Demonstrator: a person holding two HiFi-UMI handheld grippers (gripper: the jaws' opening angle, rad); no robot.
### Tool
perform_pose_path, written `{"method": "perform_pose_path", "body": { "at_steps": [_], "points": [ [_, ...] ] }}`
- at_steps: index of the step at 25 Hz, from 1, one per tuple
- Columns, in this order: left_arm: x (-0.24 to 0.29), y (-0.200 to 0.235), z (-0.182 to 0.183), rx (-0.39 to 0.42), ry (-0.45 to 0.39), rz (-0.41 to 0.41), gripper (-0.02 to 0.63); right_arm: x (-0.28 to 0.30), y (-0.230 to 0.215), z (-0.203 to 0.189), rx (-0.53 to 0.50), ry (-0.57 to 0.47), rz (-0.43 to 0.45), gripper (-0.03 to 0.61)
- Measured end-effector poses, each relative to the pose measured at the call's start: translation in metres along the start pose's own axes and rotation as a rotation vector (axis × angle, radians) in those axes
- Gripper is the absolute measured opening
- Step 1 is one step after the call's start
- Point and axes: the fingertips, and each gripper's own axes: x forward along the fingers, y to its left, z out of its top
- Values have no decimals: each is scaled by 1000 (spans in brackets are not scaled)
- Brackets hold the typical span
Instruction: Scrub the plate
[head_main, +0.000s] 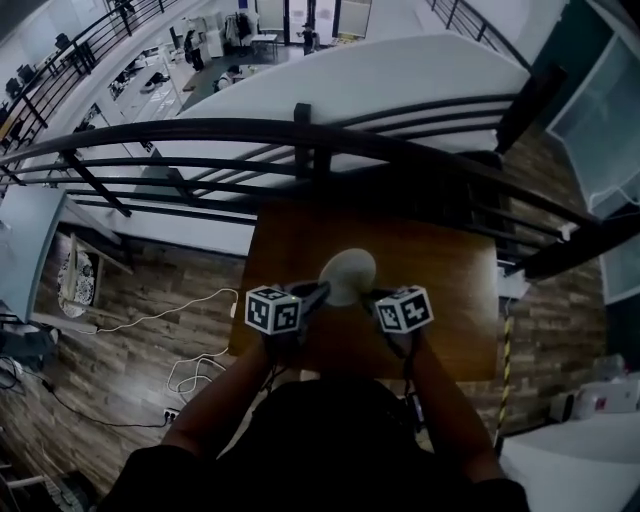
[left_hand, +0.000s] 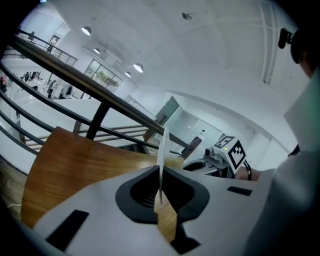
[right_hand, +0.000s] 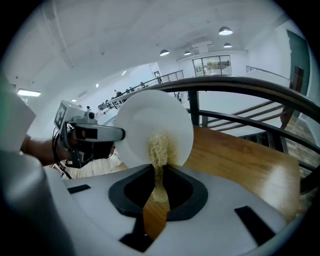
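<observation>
Rim of round white plate (right_hand: 145, 115), clamped in left tongs (left_hand: 161, 172), steadies it for beige fibrous scrubber (right_hand: 160, 147) clamped in right tongs (right_hand: 159, 167).

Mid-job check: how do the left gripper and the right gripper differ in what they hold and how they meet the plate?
The left gripper is shut on the white plate's rim, holding it on edge; the right gripper is shut on a yellowish scrub pad. The left gripper meets the plate edge-on; the right gripper faces its flat side, pad against it. Both are closed on something.
</observation>
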Motion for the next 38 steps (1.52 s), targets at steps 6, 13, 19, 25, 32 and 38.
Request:
{"method": "perform_pose_path", "body": {
  "at_steps": [6, 13, 19, 25, 32, 38],
  "points": [
    [-2, -8, -14, -15, 28, -25, 20, -18, -9, 32, -29, -60, -49, 55],
    [-5, -12, -22, -9, 31, -50, 18, -15, 48, 56, -149, -81, -10, 55],
    [-11, -19, -9, -12, -21, -51, 17, -8, 83, 36, -167, -55, 50, 55],
    [-24, -16, 10, -22, -91, -39, 18, -3, 80, 12, -127, -18, 62, 55],
    [-37, -14, 11, 7, -75, -30, 18, -7, 44, -8, -67, 4, -21, 54],
    [-35, -17, 1, 6, -46, -61, 20, -30, 7, 18, -41, -61, -101, 54]
  ]
}}
